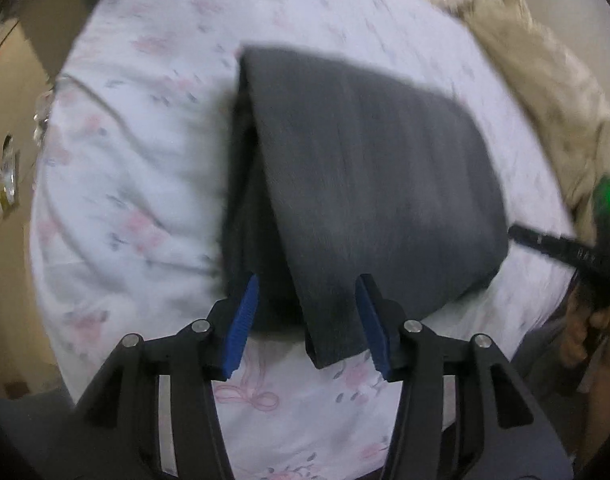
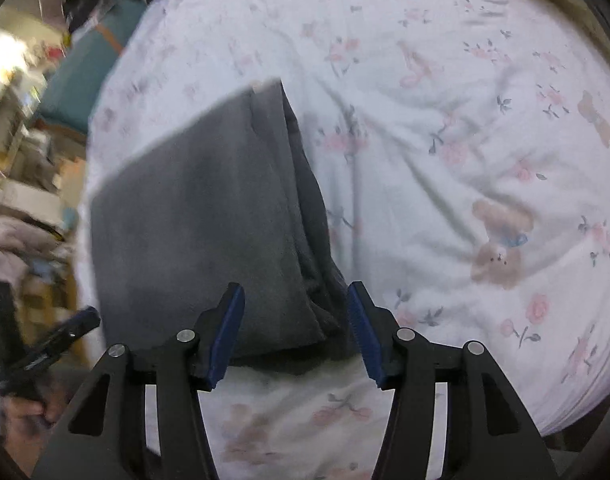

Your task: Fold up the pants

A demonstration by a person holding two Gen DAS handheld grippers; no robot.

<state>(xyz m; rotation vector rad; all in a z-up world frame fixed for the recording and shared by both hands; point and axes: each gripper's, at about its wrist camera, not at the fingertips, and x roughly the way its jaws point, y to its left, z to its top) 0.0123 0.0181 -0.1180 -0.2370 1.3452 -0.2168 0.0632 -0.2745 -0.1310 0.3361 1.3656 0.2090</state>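
Observation:
Dark grey pants [image 1: 365, 168] lie folded into a thick rectangle on a white flowered bed sheet [image 1: 125, 160]. My left gripper [image 1: 308, 284] points down over the near left corner. Its blue pads stand apart, a folded flap lies loosely between them, and nothing is pinched. In the right wrist view the pants [image 2: 201, 220] fill the left centre. My right gripper [image 2: 296, 288] hovers over their near right corner, open, with the cloth edge between its pads but not squeezed. At the right edge of the left wrist view one of the right gripper's fingers [image 1: 545, 240] shows beside the pants.
A beige fuzzy blanket [image 1: 545, 80] is bunched along the far right of the bed. A hand [image 1: 589, 332] grips the right tool. The sheet [image 2: 445, 140] spreads wrinkled to the right. Cluttered shelves [image 2: 21, 128] and a teal item [image 2: 89, 72] stand beyond the bed's left edge.

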